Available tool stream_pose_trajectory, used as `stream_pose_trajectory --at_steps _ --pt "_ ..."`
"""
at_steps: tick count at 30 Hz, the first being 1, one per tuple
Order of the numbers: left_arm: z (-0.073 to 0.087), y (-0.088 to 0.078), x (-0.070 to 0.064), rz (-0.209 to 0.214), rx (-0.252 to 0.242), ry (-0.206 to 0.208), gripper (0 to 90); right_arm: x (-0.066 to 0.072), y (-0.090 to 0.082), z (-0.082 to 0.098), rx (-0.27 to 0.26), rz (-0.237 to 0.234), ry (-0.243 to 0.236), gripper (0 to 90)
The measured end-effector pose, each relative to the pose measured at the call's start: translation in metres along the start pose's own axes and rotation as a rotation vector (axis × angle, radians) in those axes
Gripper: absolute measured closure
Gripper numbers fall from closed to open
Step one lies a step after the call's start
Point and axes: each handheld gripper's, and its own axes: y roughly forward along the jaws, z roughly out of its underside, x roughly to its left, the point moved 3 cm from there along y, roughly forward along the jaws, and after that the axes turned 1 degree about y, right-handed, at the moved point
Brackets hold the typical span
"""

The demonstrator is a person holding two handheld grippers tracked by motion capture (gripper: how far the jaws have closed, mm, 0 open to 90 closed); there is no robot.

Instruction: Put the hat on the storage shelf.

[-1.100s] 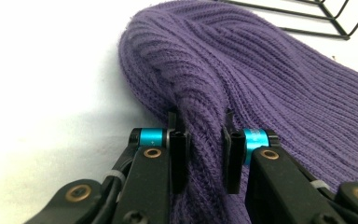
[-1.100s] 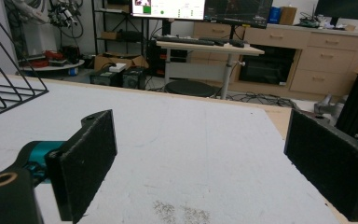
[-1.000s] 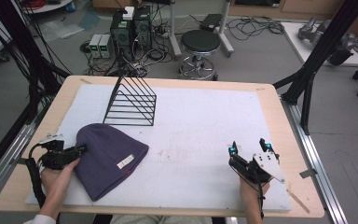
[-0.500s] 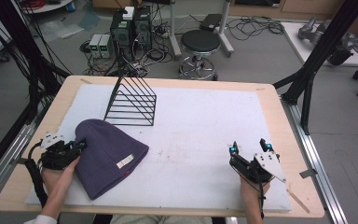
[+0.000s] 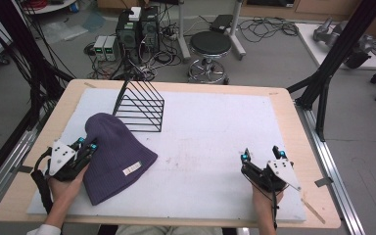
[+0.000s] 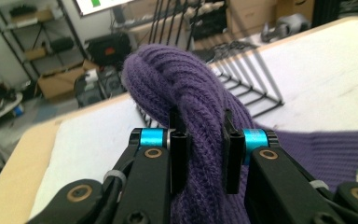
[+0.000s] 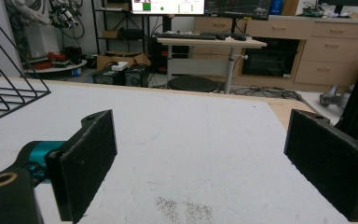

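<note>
The purple knit beanie [image 5: 115,156] is clamped at its left edge by the left gripper [image 5: 87,147], beside the black wire rack [image 5: 142,105] on the white mat [image 5: 215,147]. The right gripper [image 5: 262,155] is held spread, nothing grasped.

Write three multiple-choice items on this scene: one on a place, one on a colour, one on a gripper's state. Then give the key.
1. Where does the black wire rack stand?
A. far left part of the white mat
B. beside the right gripper
C. on the floor

2. What colour is the ribbed knit beanie?
A. red
B. purple
C. grey

3. How do the right gripper's jaws stand?
A. shut on the beanie
B. shut on the rack
C. open, nothing between them

Key: A, the rack sits just beyond the beanie; B, purple yarn fills the left gripper's grip; C, bare mat shows between the jaws.
</note>
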Motion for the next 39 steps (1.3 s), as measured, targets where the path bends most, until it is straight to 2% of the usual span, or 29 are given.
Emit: stream_pose_trajectory --at_steps 2,5,9,14,20,23,28,31,34,36,38,39 --pt "-0.006 0.001 -0.005 0.014 -0.035 0.009 78.4 0.000 0.000 0.000 0.000 0.000 0.001 8.5" --pt "-0.015 -0.001 -0.010 0.025 -0.080 0.045 78.3 0.000 -0.001 0.000 -0.003 0.001 -0.001 8.5" --pt "-0.025 -0.009 -0.011 0.028 -0.160 0.065 78.3 -0.001 -0.001 0.000 -0.006 0.006 0.001 8.5" --pt "-0.038 -0.016 -0.011 0.089 -0.235 0.068 78.3 -0.001 -0.002 0.000 -0.008 0.009 0.007 8.5" --pt "-0.055 -0.020 -0.015 0.146 -0.300 0.062 78.2 -0.001 -0.003 -0.001 -0.023 0.012 0.013 8.5" --pt "-0.065 -0.020 -0.019 0.163 -0.328 0.059 78.2 -0.002 -0.005 -0.003 -0.042 0.016 0.016 8.5" --pt "-0.079 -0.017 -0.025 0.190 -0.374 0.052 78.2 -0.004 -0.014 -0.010 -0.154 0.008 0.038 8.5" --pt "-0.088 -0.015 -0.027 0.212 -0.404 0.051 78.1 -0.004 -0.015 -0.012 -0.180 -0.021 0.049 8.4" --pt "-0.096 -0.012 -0.031 0.238 -0.426 0.050 78.1 -0.002 -0.012 -0.016 -0.173 -0.107 0.086 8.4" --pt "-0.099 -0.011 -0.033 0.252 -0.435 0.049 78.1 0.000 -0.013 -0.022 -0.199 -0.134 0.101 8.4" --pt "-0.102 -0.010 -0.034 0.263 -0.444 0.045 78.1 0.001 -0.013 -0.028 -0.237 -0.154 0.130 8.4" --pt "-0.104 -0.009 -0.034 0.264 -0.446 0.046 78.1 0.002 -0.012 -0.031 -0.240 -0.164 0.148 8.4"
